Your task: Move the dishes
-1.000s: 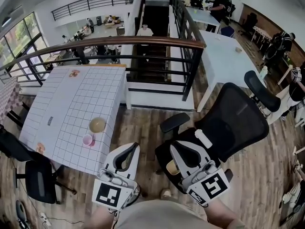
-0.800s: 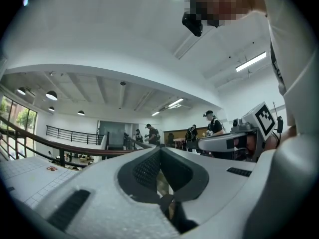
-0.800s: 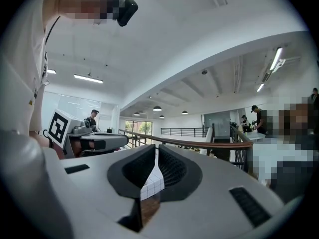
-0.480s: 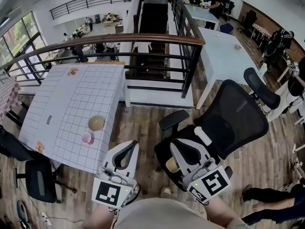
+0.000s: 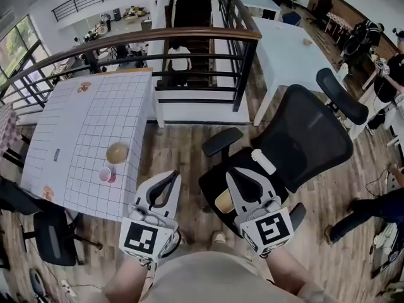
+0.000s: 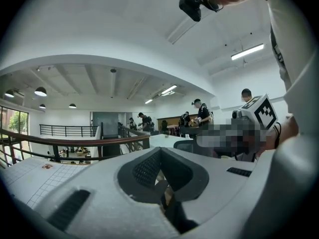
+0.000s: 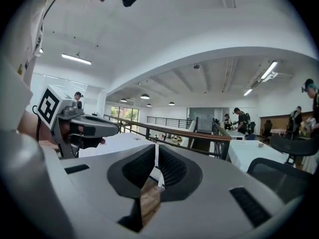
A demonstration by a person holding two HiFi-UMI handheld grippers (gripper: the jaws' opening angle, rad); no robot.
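Both grippers are shut and empty: the left gripper (image 5: pixel 170 178) and right gripper (image 5: pixel 233 173) hang over the floor (image 5: pixel 189 153). The bowl (image 5: pixel 117 152) and cup (image 5: pixel 105 175) sit apart by the table's (image 5: pixel 76 118) right edge, ahead-left of the left gripper. Open floor separates the table from the chair (image 5: pixel 309 137).

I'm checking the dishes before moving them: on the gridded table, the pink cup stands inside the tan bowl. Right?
No: the pink cup stands beside the tan bowl, not inside it, on the gridded table; the head view shows this.
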